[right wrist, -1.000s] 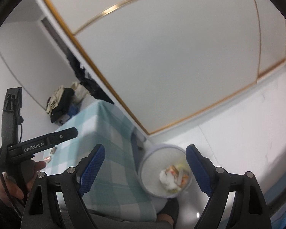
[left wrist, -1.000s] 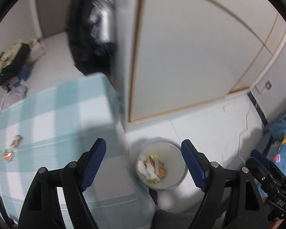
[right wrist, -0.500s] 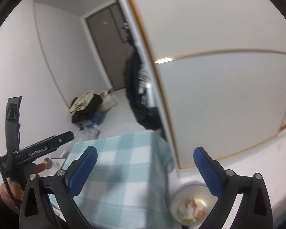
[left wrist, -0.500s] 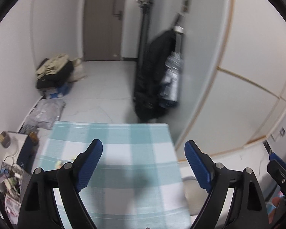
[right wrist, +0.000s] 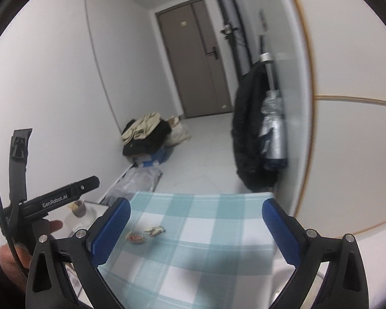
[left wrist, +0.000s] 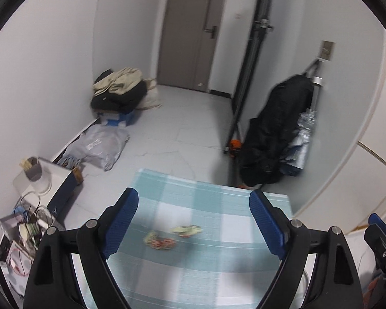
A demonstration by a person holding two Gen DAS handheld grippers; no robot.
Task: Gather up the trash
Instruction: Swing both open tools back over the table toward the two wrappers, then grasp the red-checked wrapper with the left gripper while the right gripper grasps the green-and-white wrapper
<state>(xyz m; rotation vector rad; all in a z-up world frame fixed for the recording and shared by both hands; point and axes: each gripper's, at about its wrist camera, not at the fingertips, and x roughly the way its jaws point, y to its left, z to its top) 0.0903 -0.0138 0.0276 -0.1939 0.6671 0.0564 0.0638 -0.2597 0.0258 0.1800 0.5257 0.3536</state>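
Wrappers, a red-speckled one (left wrist: 159, 242) beside a pale crumpled one (left wrist: 186, 230), are now framed on the checked tablecloth (left wrist: 218, 265) where a bin of scraps was seen before, between the wide, empty left gripper (left wrist: 193, 225) and right gripper (right wrist: 195, 228), so another pickup is judged next.

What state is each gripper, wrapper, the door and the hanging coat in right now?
Left gripper: open, empty, above the table.
Right gripper: open, empty.
Red wrapper: crumpled, lying on the tablecloth.
Green wrapper: crumpled, lying beside the red one; contact unclear.
Door: closed.
Coat: hanging against the wall, reaching the floor.
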